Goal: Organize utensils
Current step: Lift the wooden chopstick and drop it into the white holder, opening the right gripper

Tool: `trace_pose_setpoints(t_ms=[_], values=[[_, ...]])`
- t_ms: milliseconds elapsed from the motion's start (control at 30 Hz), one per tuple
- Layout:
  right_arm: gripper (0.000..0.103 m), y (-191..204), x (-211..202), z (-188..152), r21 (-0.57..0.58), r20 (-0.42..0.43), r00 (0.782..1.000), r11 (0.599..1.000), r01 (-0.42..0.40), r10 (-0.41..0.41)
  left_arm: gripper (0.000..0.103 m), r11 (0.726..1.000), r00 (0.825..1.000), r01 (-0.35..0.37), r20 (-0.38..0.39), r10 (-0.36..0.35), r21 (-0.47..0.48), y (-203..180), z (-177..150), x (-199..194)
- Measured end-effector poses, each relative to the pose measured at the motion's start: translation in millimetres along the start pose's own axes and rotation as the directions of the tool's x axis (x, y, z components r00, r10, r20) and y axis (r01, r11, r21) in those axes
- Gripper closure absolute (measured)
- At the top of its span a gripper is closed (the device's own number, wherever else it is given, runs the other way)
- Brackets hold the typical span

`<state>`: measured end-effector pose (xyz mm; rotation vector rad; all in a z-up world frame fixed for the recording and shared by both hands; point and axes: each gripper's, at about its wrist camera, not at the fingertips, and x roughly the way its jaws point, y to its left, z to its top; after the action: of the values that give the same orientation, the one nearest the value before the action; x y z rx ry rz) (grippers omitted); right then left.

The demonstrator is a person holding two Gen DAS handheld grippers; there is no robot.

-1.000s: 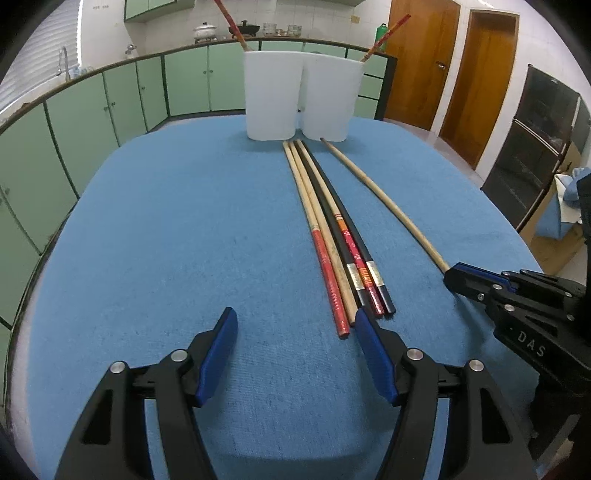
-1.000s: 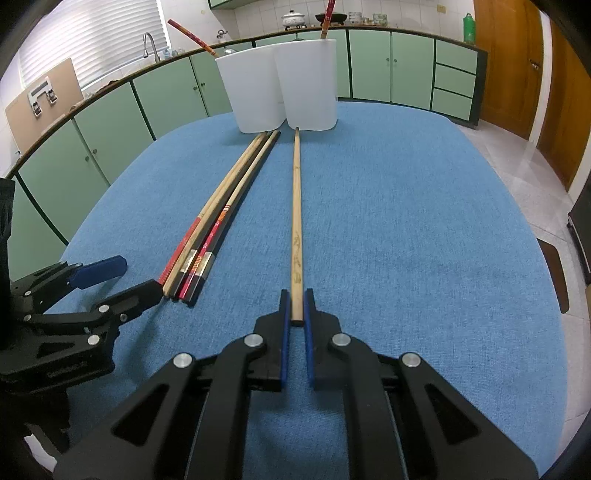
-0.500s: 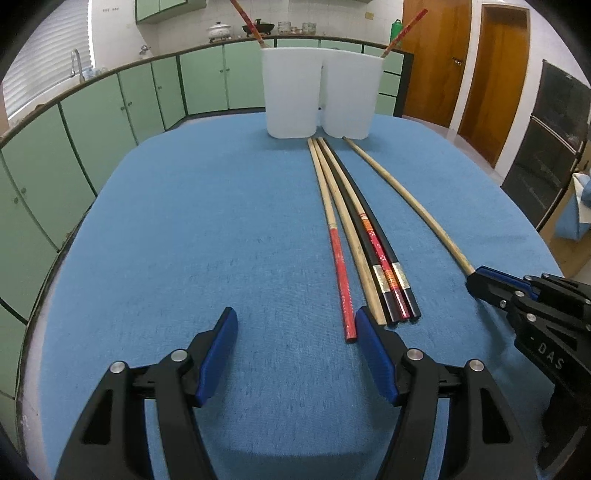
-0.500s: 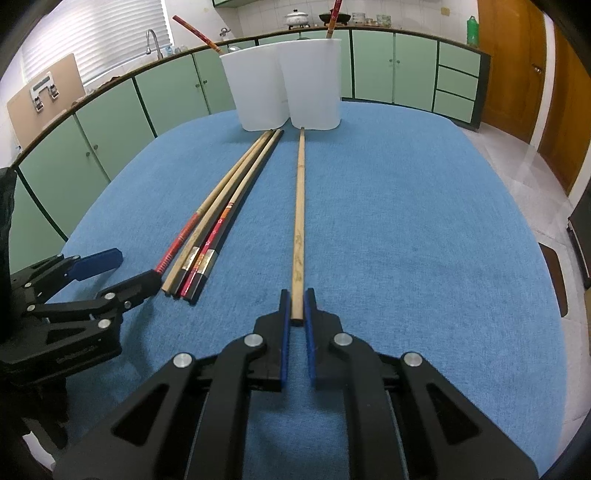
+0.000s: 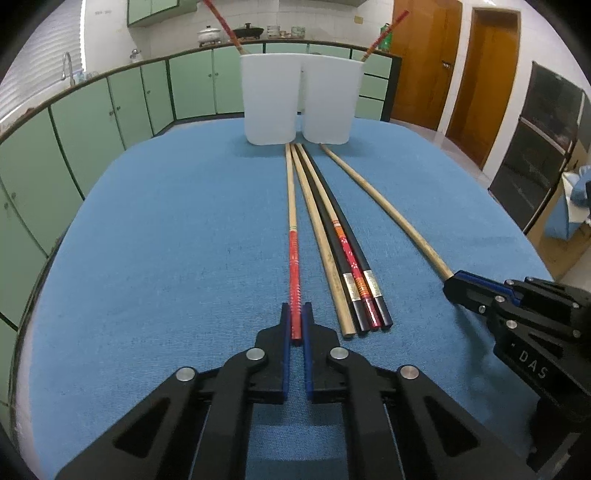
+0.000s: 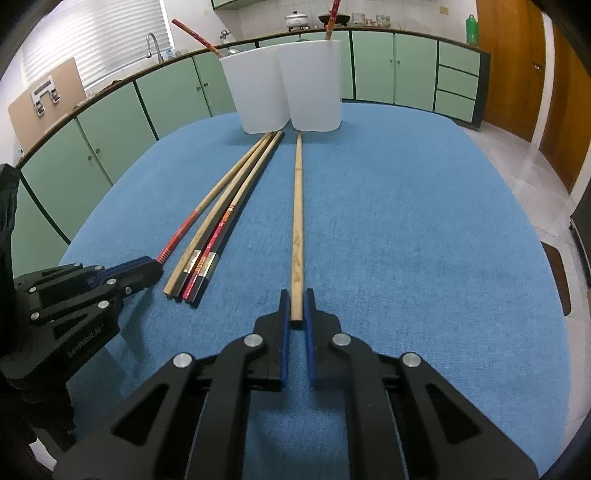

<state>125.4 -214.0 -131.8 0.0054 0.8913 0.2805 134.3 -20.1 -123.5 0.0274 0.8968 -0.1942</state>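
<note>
My left gripper (image 5: 296, 322) points down at the blue table (image 5: 155, 258), pinching the near end of the red-handled chopstick (image 5: 293, 258). My right gripper (image 6: 296, 308) tilts down likewise, clamped on the near end of the plain wooden chopstick (image 6: 297, 221). Four more chopsticks (image 5: 354, 280) lie bundled between them. At the far edge stand two white cups (image 5: 295, 98), touching, each holding one red chopstick (image 5: 221, 23) that leans outward. Their lower parts are hidden inside the cups.
</note>
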Motion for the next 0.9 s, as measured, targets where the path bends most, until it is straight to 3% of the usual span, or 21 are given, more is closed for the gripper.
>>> trace_pose_setpoints(t_ms=[233, 433, 900], values=[[0.097, 2.8, -20.0, 6.0, -0.016, 0.061, 0.998, 1.0, 0.006, -0.005, 0.098, 1.0, 0.999, -0.001, 0.053, 0.001, 0.0, 3.2, 6.2, -26.2], [0.097, 2.9, -50.4, 26.4, -0.025, 0.147, 0.989, 1.0, -0.002, 0.006, 0.097, 1.0, 0.989, 0.0, 0.15, -0.002, 0.014, 4.7, 23.8, -65.8], [0.097, 1.0, -117.9, 96.5, -0.086, 0.324, 0.944, 0.996, -0.034, 0.06, 0.098, 0.998, 0.933, 0.03, 0.358, -0.046, 0.048, 7.9, 83.0, -130.2]])
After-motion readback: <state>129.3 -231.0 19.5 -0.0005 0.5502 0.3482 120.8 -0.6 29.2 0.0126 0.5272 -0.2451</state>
